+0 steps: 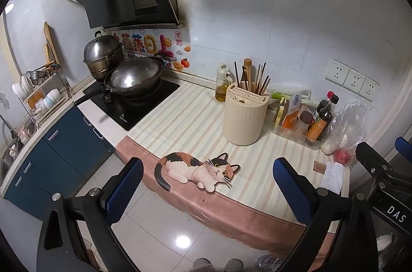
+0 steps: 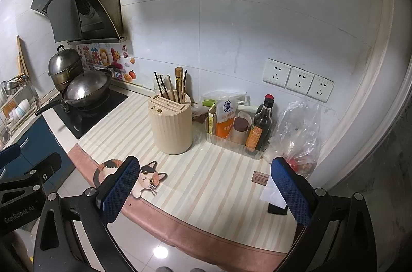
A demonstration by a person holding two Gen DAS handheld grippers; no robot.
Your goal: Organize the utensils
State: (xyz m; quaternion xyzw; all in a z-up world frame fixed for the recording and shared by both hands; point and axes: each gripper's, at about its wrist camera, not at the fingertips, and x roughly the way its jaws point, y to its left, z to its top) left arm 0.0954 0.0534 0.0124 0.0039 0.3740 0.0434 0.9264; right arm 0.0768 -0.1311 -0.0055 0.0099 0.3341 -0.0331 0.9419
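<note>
Kitchen counter under a striped mat, pink border at the near edge; we list near to far. Our left gripper and right gripper: both with blue pads spread wide, holding nothing, poised above the near edge. Cat-shaped trivet: flat between the left gripper's fingers. Cream ribbed utensil holder: upright at mid-counter, slotted top; well beyond both grippers. Chopsticks, dark and pale wood: standing in the holder's far compartment, tips fanned. Condiment tray: just right of the holder. Wok: far left on the stove.
</note>
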